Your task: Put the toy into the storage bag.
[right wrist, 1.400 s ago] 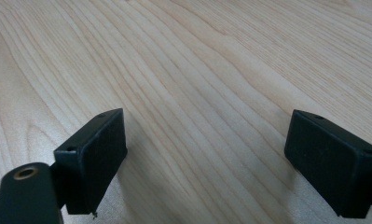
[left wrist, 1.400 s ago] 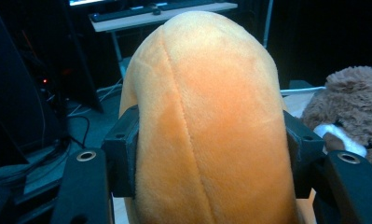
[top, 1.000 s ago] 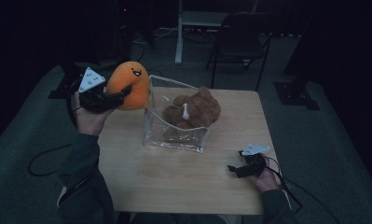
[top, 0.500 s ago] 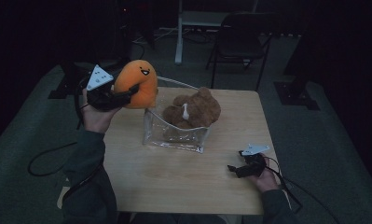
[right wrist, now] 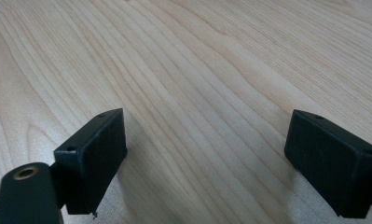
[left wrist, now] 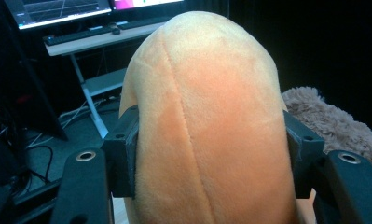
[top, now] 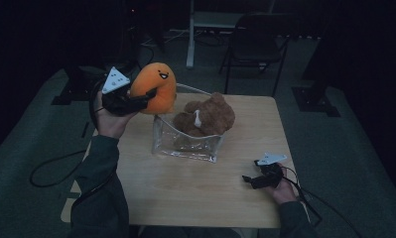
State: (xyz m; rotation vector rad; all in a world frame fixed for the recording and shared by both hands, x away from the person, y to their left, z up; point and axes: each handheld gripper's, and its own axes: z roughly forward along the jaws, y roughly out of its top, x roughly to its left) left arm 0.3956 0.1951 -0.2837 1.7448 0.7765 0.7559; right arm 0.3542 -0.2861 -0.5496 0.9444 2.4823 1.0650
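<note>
Gripping one orange plush (top: 157,89) in left claw (top: 145,96), one brown plush (top: 208,116) binned

So the orange plush toy (top: 157,89) is sitting upright up in the air, tiny smiley face pointing away from the person, hanging just over the left rim of the clear bin (top: 185,144), its soft sides getting squished inward.

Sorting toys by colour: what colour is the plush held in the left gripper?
Orange plush, with a small dark smiling face; clearest in the high view.
</note>
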